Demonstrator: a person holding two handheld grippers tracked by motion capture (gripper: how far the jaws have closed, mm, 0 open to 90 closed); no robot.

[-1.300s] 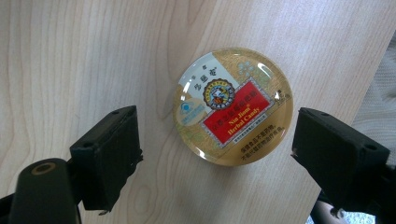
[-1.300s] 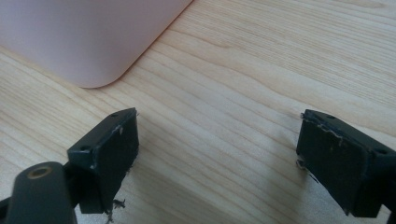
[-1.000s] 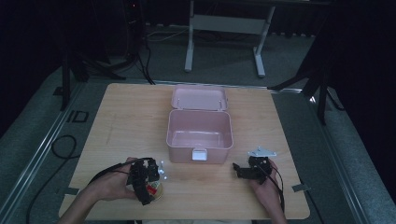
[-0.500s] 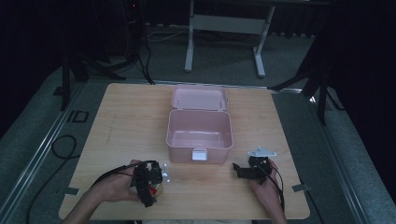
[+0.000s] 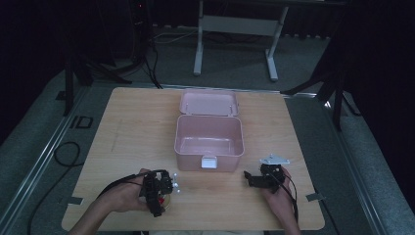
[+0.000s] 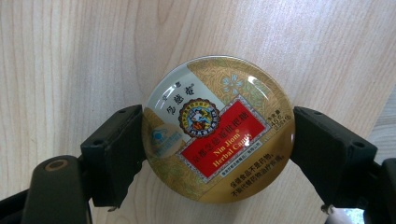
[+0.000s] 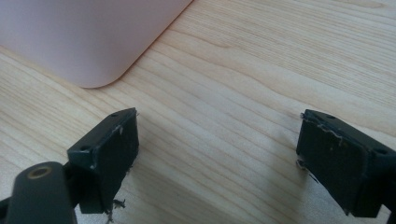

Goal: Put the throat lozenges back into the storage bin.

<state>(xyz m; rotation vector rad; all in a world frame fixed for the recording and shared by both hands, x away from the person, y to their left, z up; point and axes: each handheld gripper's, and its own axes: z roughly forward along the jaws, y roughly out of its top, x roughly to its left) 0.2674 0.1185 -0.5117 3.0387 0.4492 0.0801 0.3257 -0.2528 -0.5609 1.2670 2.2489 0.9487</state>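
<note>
the left gripper [image 6: 217, 140] points straight down at the pale wooden tabletop [image 6: 70, 56], and its two black fingers [image 6: 116, 149] have just been closing in on a round, domed herbal-candy tin with a gold, red and silver lid [image 6: 217, 128]. in the left gripper view the tin lies flat between them, one finger at its 9 o'clock edge and the other at its 3 o'clock edge, both pads touching the rim, so the grip looks closed on the tin at a fairly wide spread. the tin rests on the wood, label up.

in the high view the left gripper [image 5: 157, 188] sits at about 7 o'clock on the tabletop [image 5: 127, 127], near the front edge, with a hand [image 5: 125, 196] wrapped around it and a cable trailing off to the left. a sliver of the tin [image 5: 166, 200] shows under it.

the open pale pink plastic box with a hinged lid and white front latch [image 5: 209, 137] stands at the tabletop's centre, lid laid back toward 12 o'clock, well apart from the tin.

the right gripper [image 5: 250, 178] rests at about 5 o'clock, just in front of the box's right front corner, held by the other hand [image 5: 279, 196]. in the right gripper view its fingers [image 7: 112, 154] stand wide apart with bare wood between them and nothing held; the pink box's corner [image 7: 88, 42] shows at 11 o'clock.
</note>
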